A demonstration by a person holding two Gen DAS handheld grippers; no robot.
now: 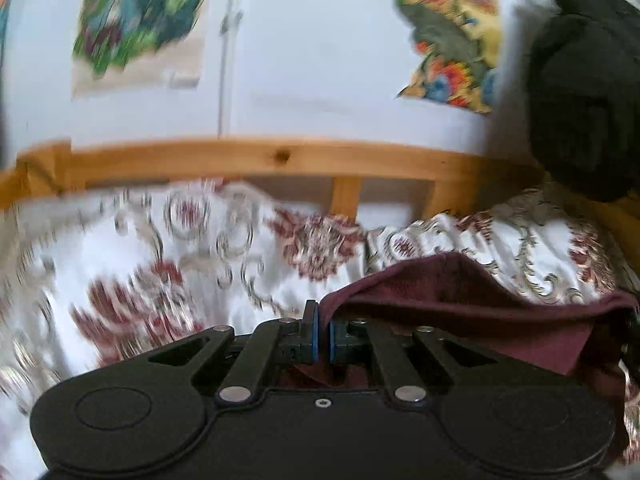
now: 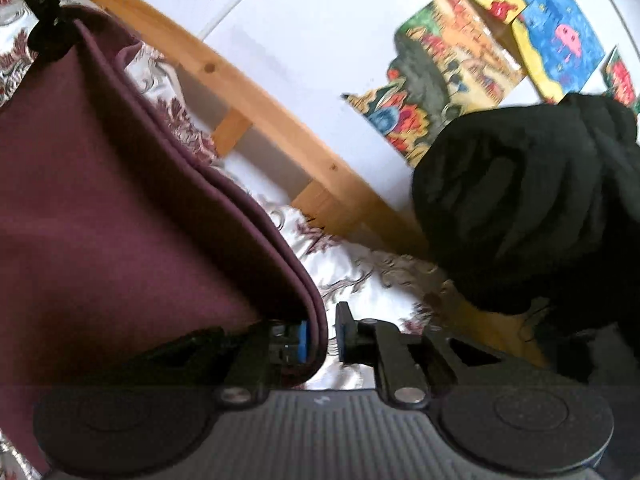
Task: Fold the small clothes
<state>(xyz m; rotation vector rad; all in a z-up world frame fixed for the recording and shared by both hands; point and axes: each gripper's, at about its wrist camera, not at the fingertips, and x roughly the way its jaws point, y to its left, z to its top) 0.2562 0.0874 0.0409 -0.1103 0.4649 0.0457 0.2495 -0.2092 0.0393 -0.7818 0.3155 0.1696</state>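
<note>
Dark maroon, soft knit garment [image 2: 120, 220] lifted over the bed's white bedspread with red floral and grey scroll pattern [image 1: 140, 260], stretched between the two tools. Left gripper [image 1: 322, 336] with jaws pressed together, pinching a corner of the maroon cloth between the blue pads. Right gripper [image 2: 323, 338] with jaws parted a little: doubled hem of the cloth lying against the left pad only, a clear gap to the other pad, so no real pinch on that side. Pine-wood bed rail [image 1: 280, 158] just behind, white wall with colourful children's drawings [image 1: 140, 28] above, a crumpled black garment [image 2: 528, 208] heaped at the right near the rail.

Likely risks from here:
- Hem sliding out of the loosened right jaws, judging by the gap, dropping that corner and collapsing the fold into a skewed heap.
- Uneven pull with one side held firm and the other slack, twisting the doubled edges out of line.
- Loose cloth draping over the black garment nearby and dragging it along.
- Blur in both views hinting at quick travel; a fast sweep likely to flip the hanging layers.
</note>
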